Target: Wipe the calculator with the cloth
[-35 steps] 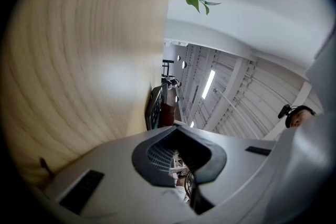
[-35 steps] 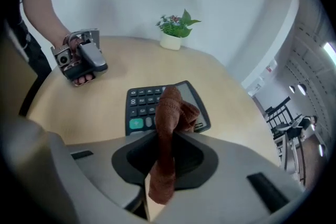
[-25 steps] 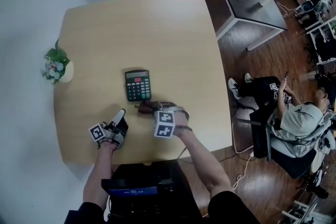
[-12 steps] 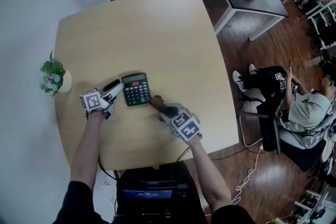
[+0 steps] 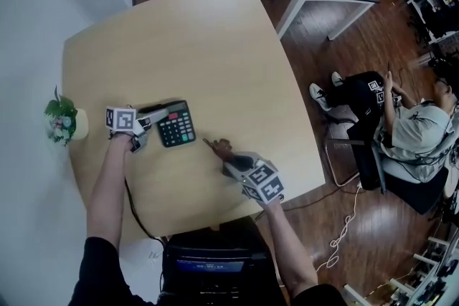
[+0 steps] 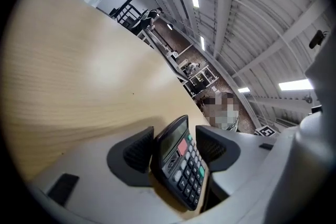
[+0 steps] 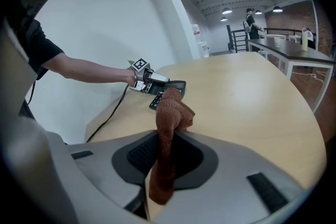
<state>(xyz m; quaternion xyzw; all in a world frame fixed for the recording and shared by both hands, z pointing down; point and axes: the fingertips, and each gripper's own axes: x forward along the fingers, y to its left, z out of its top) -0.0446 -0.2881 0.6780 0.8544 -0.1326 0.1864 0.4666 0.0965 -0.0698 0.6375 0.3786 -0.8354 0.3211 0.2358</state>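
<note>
Pointing display-end away, calculator [image 5: 176,124] between just-spread, seemingly loose left tongs [image 6: 176,143]; right tongs [image 7: 166,153] pinching cloth [image 7: 171,112].

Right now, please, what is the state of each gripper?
Left gripper: open; jaws have just been opening, calculator between them.
Right gripper: closed on the cloth.
</note>
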